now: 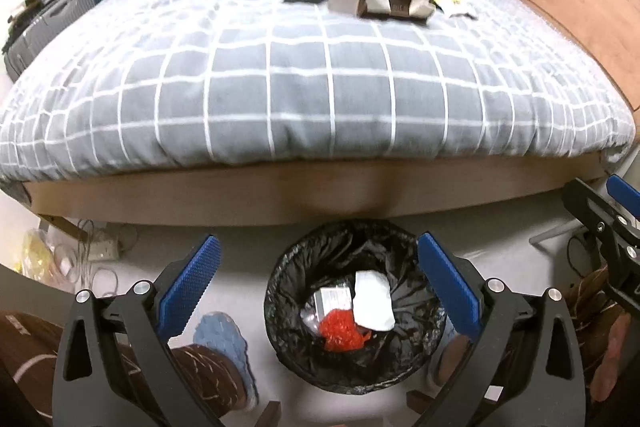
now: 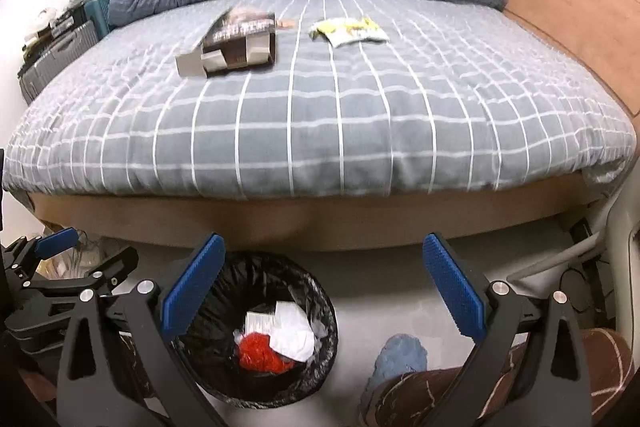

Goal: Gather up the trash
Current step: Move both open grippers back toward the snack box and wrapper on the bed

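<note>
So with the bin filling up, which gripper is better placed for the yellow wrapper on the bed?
Probably the right gripper: open and empty, the yellow wrapper nearly straight ahead. The left gripper, also open, hangs over the bin.

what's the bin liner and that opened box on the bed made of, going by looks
Bin liner: thin black plastic film, glossy, by its crinkled folds and bright glints. Opened box: most likely paperboard, with a dull brown-grey inside on the flat folded flaps and a dark printed outside; motion blur hides finer texture.
</note>
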